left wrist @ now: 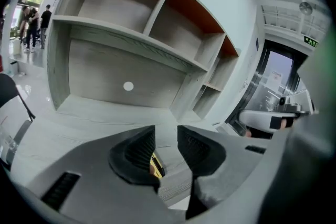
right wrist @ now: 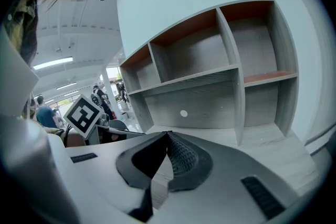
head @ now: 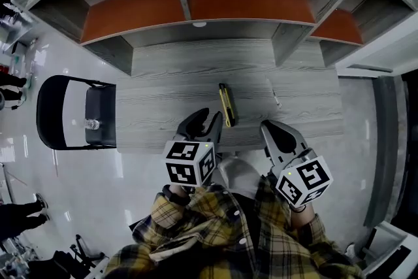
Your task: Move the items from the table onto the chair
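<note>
A yellow and black utility knife (head: pixel 226 104) lies on the grey wooden table (head: pixel 170 75), near its front edge. A thin pale pen-like item (head: pixel 275 96) lies to the knife's right. At the table's left end stands a black chair (head: pixel 49 111) with a small clear bottle (head: pixel 92 124) on its seat. My left gripper (head: pixel 206 119) hovers just left of the knife. Its jaws stand apart with nothing between them, and in the left gripper view (left wrist: pixel 166 140) the knife (left wrist: pixel 154 165) shows beyond the gap. Over the table's front edge my right gripper (head: pixel 269 129) is shut and empty (right wrist: pixel 168 136).
A grey shelf unit with orange back panels (head: pixel 196 3) stands on the table's far side, its compartments bare. People (head: pixel 19 212) stand on the glossy floor at the left. A wall and a doorway lie to the right of the table.
</note>
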`<state>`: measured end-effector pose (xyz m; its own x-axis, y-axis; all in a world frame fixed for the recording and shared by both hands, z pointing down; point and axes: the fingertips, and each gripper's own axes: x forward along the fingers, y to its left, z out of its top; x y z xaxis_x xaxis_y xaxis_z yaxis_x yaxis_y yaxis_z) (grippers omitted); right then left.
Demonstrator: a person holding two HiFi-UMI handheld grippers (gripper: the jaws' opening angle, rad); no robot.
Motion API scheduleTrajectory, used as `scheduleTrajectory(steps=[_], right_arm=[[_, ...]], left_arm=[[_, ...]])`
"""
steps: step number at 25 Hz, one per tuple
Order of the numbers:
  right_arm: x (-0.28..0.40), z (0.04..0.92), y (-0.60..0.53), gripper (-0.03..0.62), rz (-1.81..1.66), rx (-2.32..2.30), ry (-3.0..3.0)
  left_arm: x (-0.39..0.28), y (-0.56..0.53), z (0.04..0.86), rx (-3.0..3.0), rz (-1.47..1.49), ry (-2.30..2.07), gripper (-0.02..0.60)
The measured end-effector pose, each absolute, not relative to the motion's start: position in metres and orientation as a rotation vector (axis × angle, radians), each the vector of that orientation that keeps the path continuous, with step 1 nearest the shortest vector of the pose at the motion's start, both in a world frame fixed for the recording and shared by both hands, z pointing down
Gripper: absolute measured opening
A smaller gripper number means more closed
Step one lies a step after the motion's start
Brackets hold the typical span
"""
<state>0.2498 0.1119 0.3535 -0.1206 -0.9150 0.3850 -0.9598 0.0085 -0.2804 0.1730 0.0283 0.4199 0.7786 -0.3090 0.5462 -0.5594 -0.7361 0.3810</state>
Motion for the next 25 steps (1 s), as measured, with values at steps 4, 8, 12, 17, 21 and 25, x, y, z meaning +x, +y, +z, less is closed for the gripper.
scheduleTrajectory(steps=[4, 8, 12, 17, 21, 25], right_arm=[[0.260, 0.366, 0.120, 0.018, 0.788, 2.056, -2.115], [0.273, 0.377, 0.129, 0.018, 0.833, 2.089, -2.066], [0.282, 0.385, 0.138, 0.018, 0.873, 2.116, -2.030], [0.292, 0.400, 0.152, 0.018, 0.945, 2.149, -1.988], [0.303, 0.409, 0.167, 0.018, 0.985, 2.170, -1.962], [0.315, 0.414, 0.178, 0.018, 1.003, 2.197, -1.942]], left_arm=[[0.186, 0.029, 0.452, 2.382, 0.689, -0.613, 0.173], [0.202, 0.028, 0.490, 2.343, 0.773, -0.614, 0.191], [0.215, 0.028, 0.537, 2.284, 0.883, -0.632, 0.230], [0.223, 0.027, 0.586, 2.201, 1.000, -0.689, 0.241], [0.229, 0.030, 0.612, 2.173, 1.071, -0.747, 0.242], [0.233, 0.032, 0.628, 2.163, 1.119, -0.804, 0.242]])
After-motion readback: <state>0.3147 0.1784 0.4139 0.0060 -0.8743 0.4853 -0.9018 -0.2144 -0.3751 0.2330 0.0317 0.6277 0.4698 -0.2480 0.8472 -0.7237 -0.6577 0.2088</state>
